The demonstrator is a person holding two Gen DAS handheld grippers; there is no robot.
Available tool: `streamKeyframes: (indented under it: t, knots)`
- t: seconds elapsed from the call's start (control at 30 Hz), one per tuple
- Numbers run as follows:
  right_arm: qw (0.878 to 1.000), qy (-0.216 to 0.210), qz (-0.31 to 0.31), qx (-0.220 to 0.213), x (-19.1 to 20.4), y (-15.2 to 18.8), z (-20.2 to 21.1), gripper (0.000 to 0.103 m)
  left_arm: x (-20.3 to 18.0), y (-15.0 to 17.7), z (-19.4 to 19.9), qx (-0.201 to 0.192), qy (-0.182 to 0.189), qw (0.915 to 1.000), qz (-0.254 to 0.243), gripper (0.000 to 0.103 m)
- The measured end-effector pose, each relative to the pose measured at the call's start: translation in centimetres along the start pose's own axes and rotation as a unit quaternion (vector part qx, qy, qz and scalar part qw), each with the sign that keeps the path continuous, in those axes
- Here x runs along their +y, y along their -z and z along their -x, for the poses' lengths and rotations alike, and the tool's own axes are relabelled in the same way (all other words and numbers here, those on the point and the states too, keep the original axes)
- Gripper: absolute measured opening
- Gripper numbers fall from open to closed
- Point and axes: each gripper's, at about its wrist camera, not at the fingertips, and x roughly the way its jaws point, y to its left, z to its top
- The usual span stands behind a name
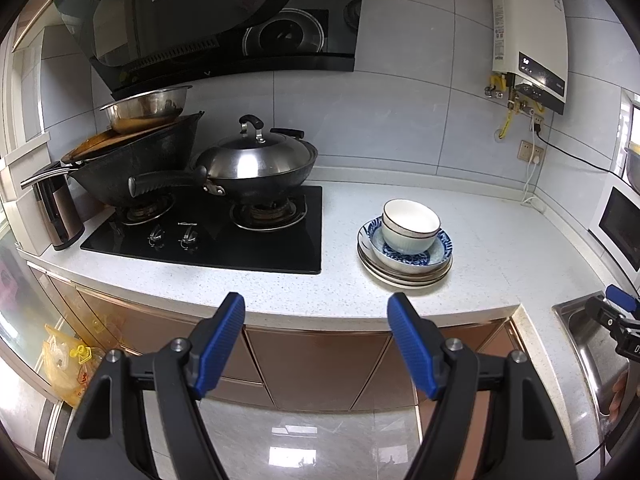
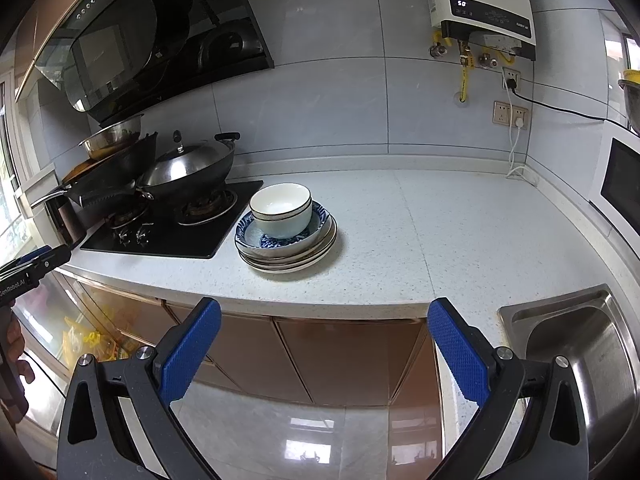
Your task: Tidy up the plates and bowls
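while both claws hover off the front edge of the tabletop (image 1: 480, 240), nothing gripped. left claw (image 1: 316, 344) spread wide, blue pads (image 1: 222, 344) well apart, only cabinet doors (image 1: 320, 364) and glossy floor (image 1: 312, 440) seen through the gap. right claw (image 2: 324, 350) likewise wide open and empty, pads (image 2: 456, 354) apart, aimed down toward the tabletop edge. also caught at the right edge of the left view over the sink (image 2: 576, 344), with the left claw peeking in at the left edge of the right view.

task's stack near the middle of the tabletop, just right of the black gas hob (image 1: 224, 236), not touching it as far as can be told. at the bottom, several shallow plates (image 1: 400, 276) nested together, exact count unclear. on them a blue-patterned bowl (image 1: 436, 254), and inside that a white bowl (image 1: 410, 224) with a dark rim line, upright and empty, sitting slightly left of the stack's centre. same pile in the right view: plates (image 2: 288, 262), blue-patterned bowl (image 2: 252, 236), white bowl (image 2: 282, 210).

on the hob, a lidded wok (image 1: 256, 164) on the right burner, handle pointing left; on the left burner a second dark wok (image 1: 136, 160) carrying a board and a steel basin (image 1: 146, 106). range hood (image 1: 216, 20) above. water heater (image 1: 532, 36) on the tiled wall, sockets and cables below it. yellow plastic bag (image 1: 64, 364) hanging at lower left.
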Motion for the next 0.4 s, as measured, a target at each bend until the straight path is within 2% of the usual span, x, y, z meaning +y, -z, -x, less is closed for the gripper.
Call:
streamKeyframes:
  t: [0.4]
  knots:
    - [1.0,0.0,0.003,0.0,0.3,-0.29,-0.46,0.102,-0.03,-0.43,-0.61,-0.003,-0.003,1.0,0.0,0.073]
